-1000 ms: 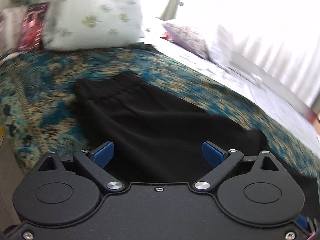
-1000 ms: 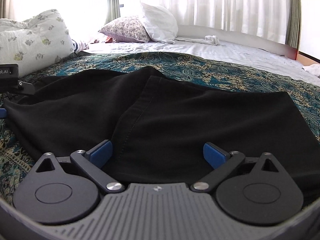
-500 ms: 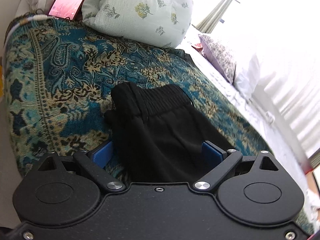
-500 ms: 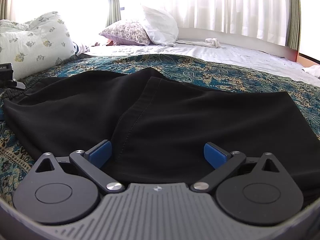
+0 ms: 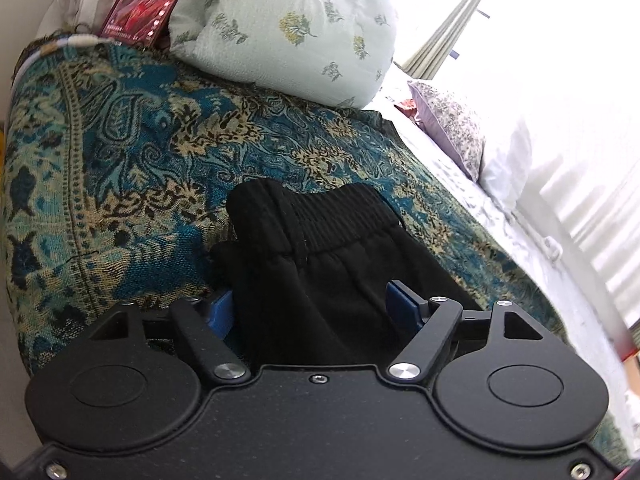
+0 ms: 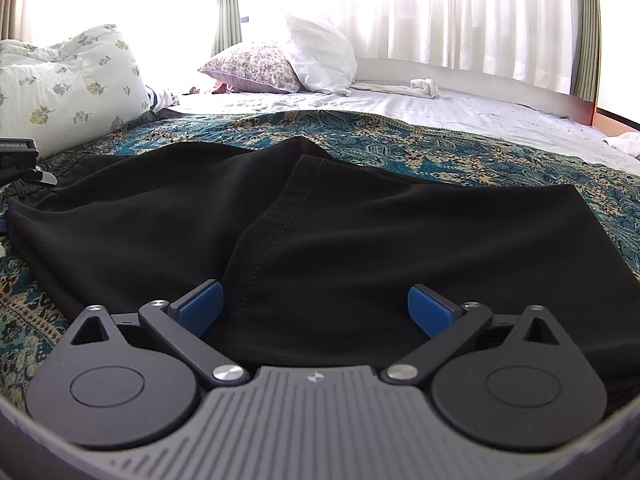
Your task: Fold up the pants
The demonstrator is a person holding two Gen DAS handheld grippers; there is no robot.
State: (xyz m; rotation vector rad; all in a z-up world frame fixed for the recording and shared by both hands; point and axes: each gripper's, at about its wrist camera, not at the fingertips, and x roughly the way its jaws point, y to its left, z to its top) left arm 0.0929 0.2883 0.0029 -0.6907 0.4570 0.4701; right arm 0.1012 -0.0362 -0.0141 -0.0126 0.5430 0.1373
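Note:
Black pants (image 6: 360, 232) lie on a teal patterned bedspread (image 6: 440, 148), folded over so a stitched hem edge runs down the middle. In the left wrist view the ribbed elastic waistband (image 5: 332, 216) is bunched at one end. My left gripper (image 5: 316, 308) is open, with the bunched waist end of the pants between its blue pads. My right gripper (image 6: 314, 306) is open low over the pants, its pads either side of the hem edge. The left gripper's body also shows at the far left of the right wrist view (image 6: 18, 160).
A floral white pillow (image 5: 288, 28) lies beyond the waistband. A purple patterned pillow (image 6: 256, 68) and a white pillow (image 6: 324, 56) sit on the white sheet (image 6: 460, 108) further back. The bedspread's edge (image 5: 24, 160) drops off at left. Bright curtained windows are behind.
My left gripper swung from over the middle of the pants to the waistband end and moved closer to it. My right gripper stayed almost still.

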